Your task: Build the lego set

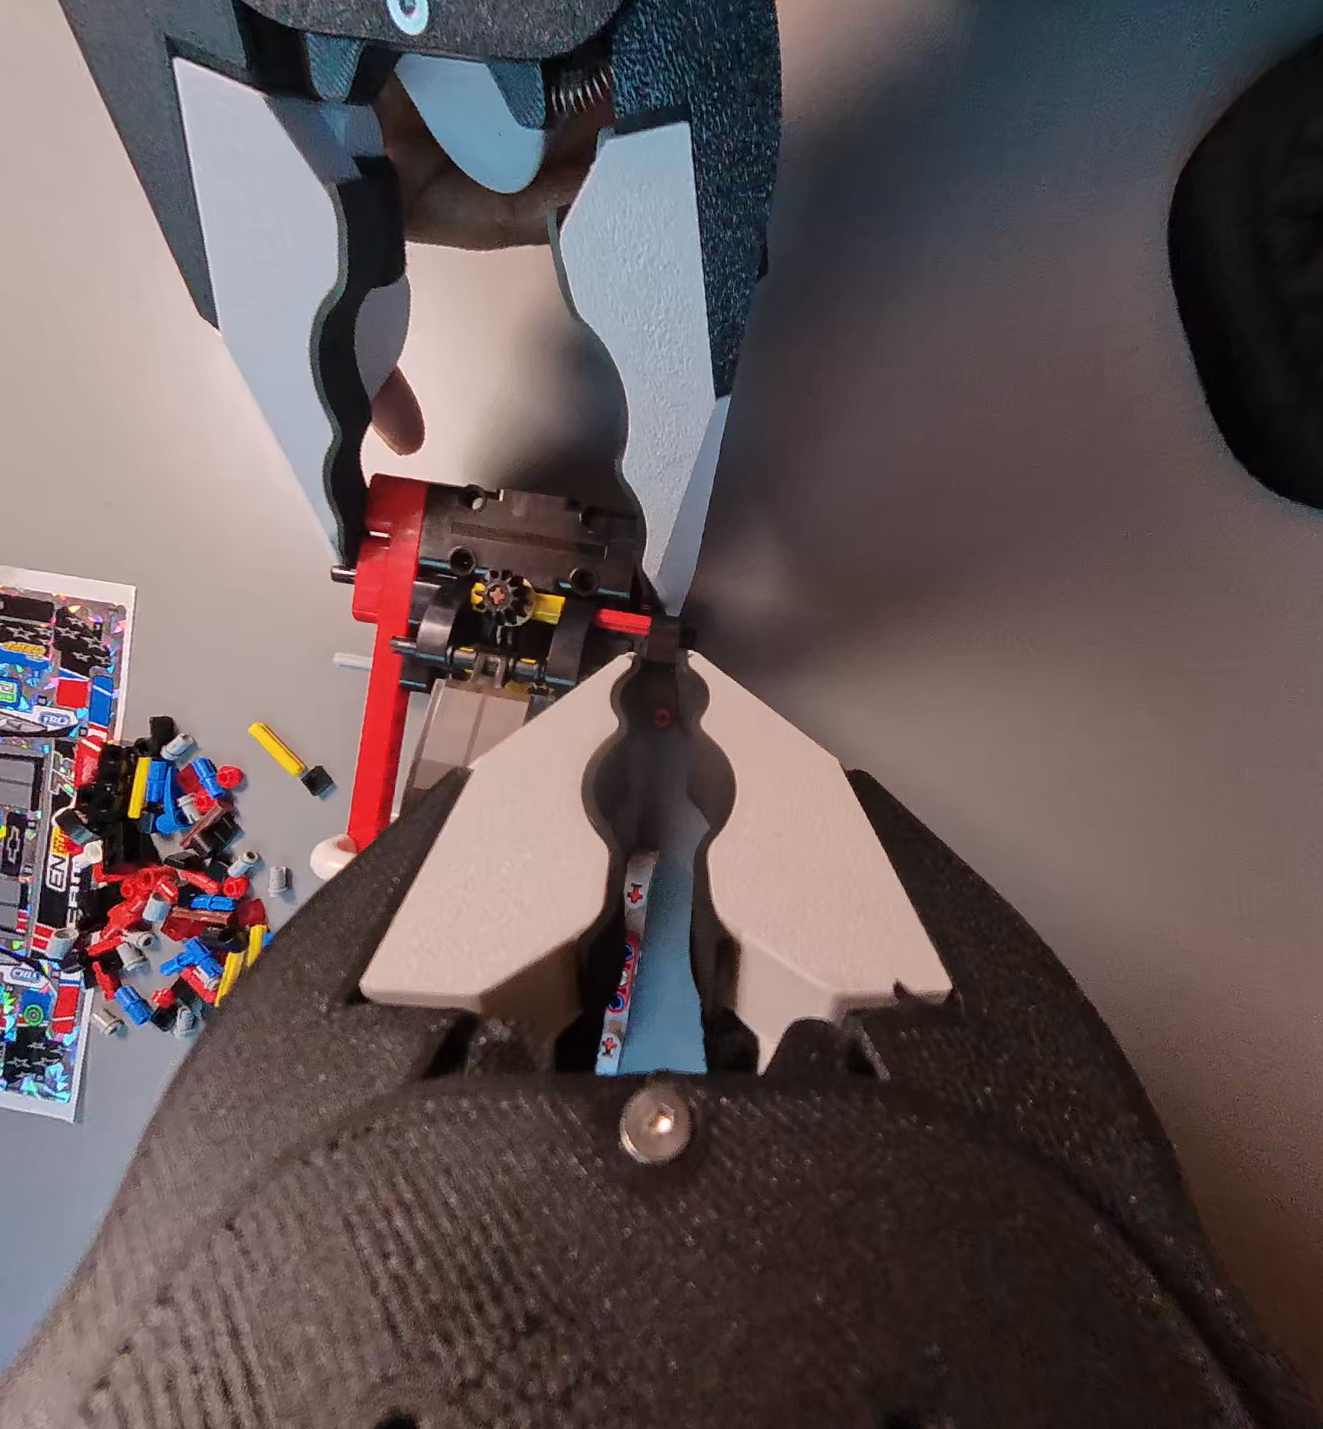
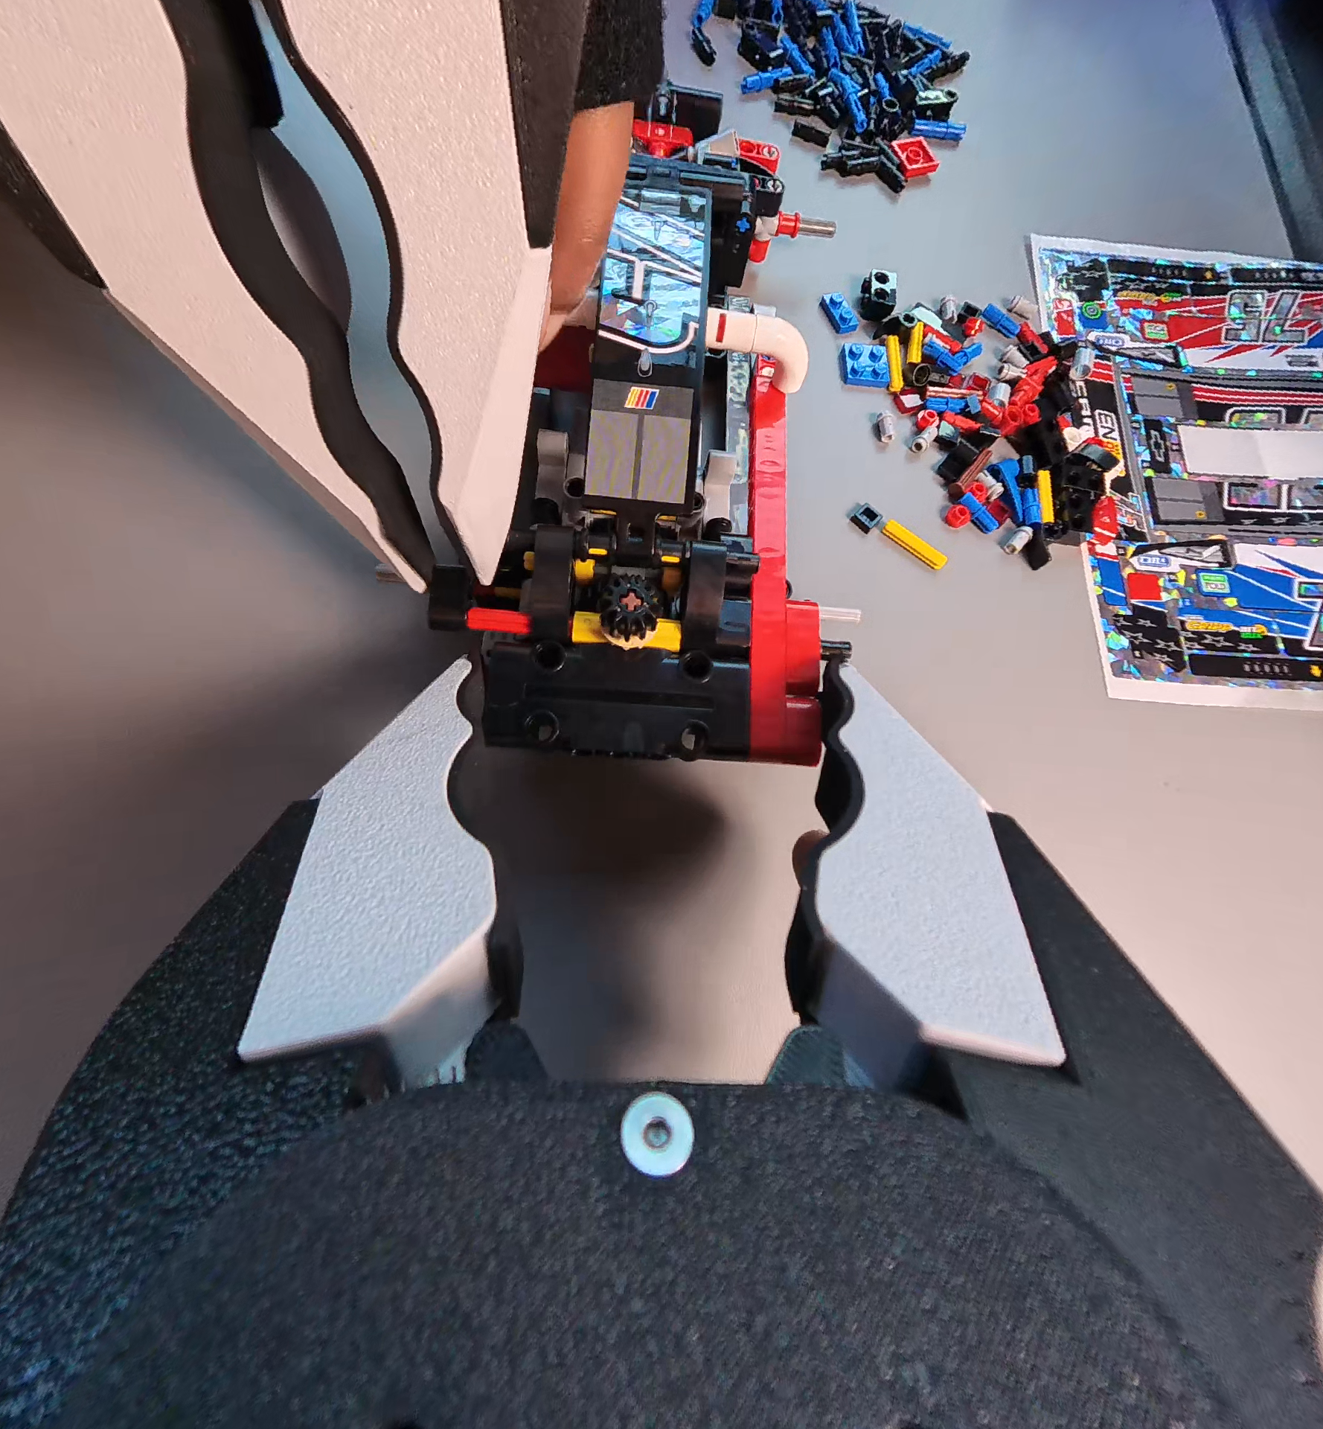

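Gripping a small black connector (image 1: 663,639) on the end of a red axle (image 1: 621,617), the left gripper (image 1: 661,657) has its fingers pinched nearly together at the model's side. To its right in the right wrist view, the right gripper (image 2: 647,707) clamps the black-and-red end of the partly built lego car (image 2: 643,541) (a black gear (image 2: 627,605) sits on its yellow crossbar). Further right on the grey table (image 2: 952,889) lie a yellow axle (image 2: 913,543), a mixed pile of loose pieces (image 2: 1006,417) and a holographic sticker sheet (image 2: 1223,464).
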Action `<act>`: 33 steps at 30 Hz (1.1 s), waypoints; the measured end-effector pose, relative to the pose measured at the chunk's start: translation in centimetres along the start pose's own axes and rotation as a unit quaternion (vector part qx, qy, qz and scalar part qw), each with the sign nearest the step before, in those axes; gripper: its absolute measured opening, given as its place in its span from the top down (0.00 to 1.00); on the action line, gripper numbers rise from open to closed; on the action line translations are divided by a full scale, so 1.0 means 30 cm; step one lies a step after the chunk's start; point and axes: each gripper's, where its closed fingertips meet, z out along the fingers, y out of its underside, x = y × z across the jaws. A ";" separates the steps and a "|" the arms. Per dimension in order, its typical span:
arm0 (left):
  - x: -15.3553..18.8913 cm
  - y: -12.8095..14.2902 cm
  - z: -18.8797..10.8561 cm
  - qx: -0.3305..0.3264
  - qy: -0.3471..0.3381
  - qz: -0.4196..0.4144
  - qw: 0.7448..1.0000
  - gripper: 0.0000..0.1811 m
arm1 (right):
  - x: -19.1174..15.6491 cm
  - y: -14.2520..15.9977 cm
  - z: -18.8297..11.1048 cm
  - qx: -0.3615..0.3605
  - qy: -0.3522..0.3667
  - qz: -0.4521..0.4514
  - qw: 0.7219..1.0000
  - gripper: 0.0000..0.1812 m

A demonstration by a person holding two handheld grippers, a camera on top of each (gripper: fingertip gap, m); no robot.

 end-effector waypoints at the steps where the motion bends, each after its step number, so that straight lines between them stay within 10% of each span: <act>1: -0.001 -0.001 0.000 -0.001 -0.005 -0.004 1.000 0.97 | 0.000 0.000 0.000 -0.001 0.001 0.000 1.000 0.54; 33: -0.021 0.000 0.000 0.036 -0.113 -0.062 0.991 0.98 | 0.000 0.002 0.003 -0.013 0.016 0.018 1.000 0.52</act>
